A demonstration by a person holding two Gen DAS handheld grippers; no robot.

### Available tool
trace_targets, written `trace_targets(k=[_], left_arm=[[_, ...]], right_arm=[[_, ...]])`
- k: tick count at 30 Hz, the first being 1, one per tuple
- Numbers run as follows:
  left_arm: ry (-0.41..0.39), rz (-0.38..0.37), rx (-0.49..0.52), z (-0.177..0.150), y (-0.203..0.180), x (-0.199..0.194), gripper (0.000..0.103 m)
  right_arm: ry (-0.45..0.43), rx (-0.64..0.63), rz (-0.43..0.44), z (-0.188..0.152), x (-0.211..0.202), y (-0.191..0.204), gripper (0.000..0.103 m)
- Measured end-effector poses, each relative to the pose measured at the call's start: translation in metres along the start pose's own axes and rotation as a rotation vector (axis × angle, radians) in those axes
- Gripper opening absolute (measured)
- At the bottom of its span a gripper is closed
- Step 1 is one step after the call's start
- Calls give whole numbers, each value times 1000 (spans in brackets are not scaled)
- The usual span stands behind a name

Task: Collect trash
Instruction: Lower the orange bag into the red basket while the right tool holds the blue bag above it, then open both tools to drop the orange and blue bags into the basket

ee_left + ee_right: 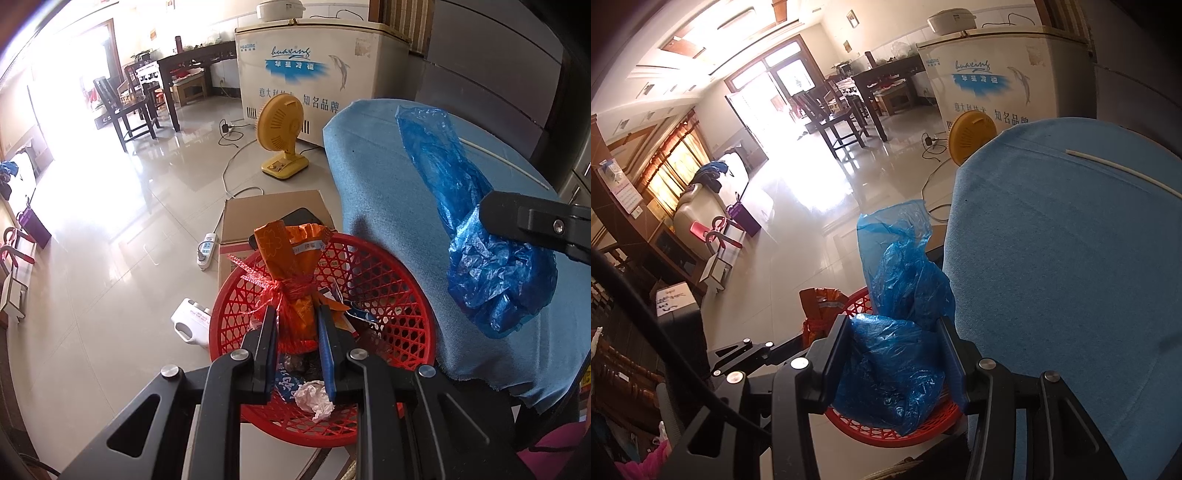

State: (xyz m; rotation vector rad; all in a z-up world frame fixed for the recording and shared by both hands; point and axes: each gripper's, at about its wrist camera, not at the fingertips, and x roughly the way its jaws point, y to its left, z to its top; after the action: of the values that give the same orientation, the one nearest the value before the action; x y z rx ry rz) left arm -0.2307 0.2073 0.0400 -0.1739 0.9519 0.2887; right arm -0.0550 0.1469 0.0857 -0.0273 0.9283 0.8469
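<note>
Left tongs clamped on orange packet, right tongs gripping blue bag. Best to centre both over basket, then release low.

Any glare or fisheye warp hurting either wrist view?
Left wrist: doorway glare washes out the floor tiles; red basket stays sharp. Right wrist: same blown-out doorway, dark vignette at the right edge, blue cloth bulges from distortion.
</note>
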Motion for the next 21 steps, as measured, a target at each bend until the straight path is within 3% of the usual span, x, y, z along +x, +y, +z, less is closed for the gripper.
trace_targets(k=[21], left_arm=[[-3, -3, 7, 0, -1, -1, 21]], right_arm=[[-7, -23, -6, -2, 5, 7, 52]])
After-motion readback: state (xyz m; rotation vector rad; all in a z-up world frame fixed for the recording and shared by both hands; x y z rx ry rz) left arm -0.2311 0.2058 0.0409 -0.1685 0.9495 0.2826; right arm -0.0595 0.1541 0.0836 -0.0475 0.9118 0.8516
